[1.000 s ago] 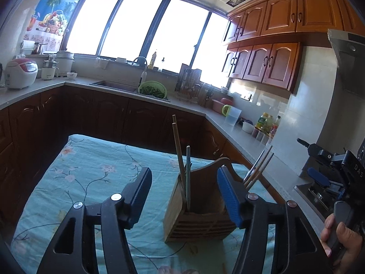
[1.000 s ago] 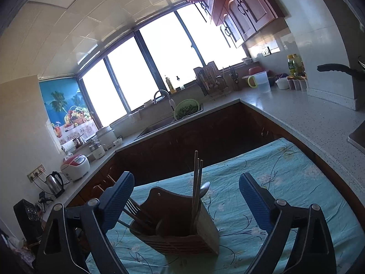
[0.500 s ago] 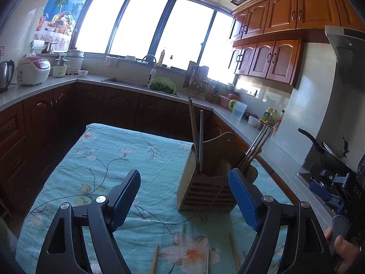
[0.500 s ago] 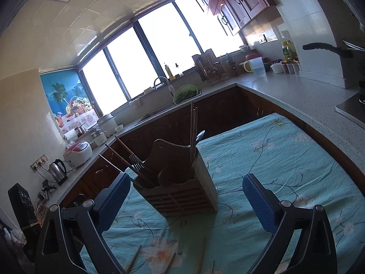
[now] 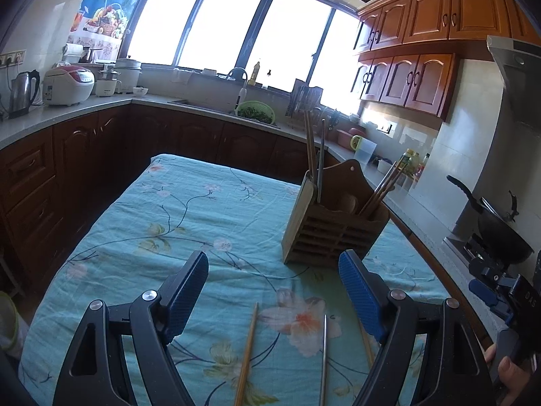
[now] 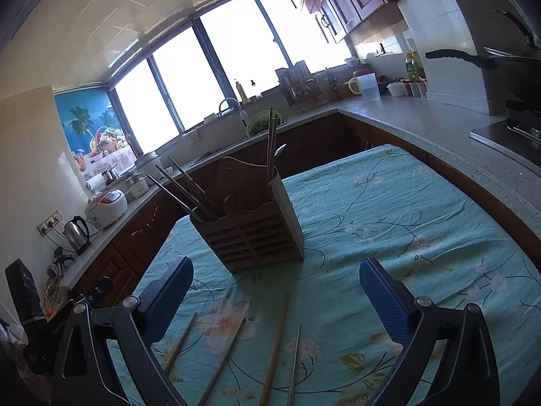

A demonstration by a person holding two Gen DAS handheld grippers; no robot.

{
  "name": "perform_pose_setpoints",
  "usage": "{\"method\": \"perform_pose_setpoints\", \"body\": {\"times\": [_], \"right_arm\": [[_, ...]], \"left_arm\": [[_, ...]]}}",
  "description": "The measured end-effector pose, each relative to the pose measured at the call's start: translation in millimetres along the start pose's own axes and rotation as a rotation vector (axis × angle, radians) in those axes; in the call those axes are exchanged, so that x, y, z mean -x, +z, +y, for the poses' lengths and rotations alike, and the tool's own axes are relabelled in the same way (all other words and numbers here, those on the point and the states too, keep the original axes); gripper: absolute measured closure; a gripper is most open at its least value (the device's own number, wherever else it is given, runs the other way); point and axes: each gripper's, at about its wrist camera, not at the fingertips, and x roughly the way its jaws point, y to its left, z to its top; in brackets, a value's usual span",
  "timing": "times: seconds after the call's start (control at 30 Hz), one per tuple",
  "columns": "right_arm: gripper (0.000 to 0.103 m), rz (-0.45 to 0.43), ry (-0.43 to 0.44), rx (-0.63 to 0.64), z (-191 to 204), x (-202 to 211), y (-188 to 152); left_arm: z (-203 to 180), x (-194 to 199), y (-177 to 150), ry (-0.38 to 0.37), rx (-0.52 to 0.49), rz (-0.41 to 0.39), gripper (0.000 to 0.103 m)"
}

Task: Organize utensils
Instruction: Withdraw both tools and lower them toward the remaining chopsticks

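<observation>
A wooden utensil holder (image 5: 333, 226) (image 6: 252, 226) stands on the teal flowered tablecloth (image 5: 189, 223), with chopsticks and a spoon upright in it. Loose chopsticks lie on the cloth in front of it: a wooden chopstick (image 5: 247, 348) and a metal chopstick (image 5: 324, 355) in the left wrist view, and several chopsticks (image 6: 275, 345) in the right wrist view. My left gripper (image 5: 274, 287) is open, above the cloth and short of the holder, with nothing between its blue pads. My right gripper (image 6: 275, 291) is also open and holds nothing, the loose chopsticks below it.
Dark wood cabinets and a grey counter (image 6: 439, 125) wrap around the table. A rice cooker (image 5: 67, 84) and kettle (image 5: 22, 93) stand at the left, a green colander (image 5: 255, 111) by the sink, a black pan (image 5: 493, 223) on the stove. A hand (image 5: 507, 368) grips the other gripper's handle.
Both grippers have drawn back from the holder and sunk a little, so loose chopsticks on the cloth came into view. The left jaws stand wider than a second ago.
</observation>
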Motion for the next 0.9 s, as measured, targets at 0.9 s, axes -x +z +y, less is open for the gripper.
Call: {"method": "perform_pose_setpoints", "body": {"times": [0.9], "right_arm": [[0.028, 0.161, -0.099, 0.119, 12, -29, -67]], "left_arm": [[8, -17, -28, 0.09, -0.056, 0.226, 0.025]]}}
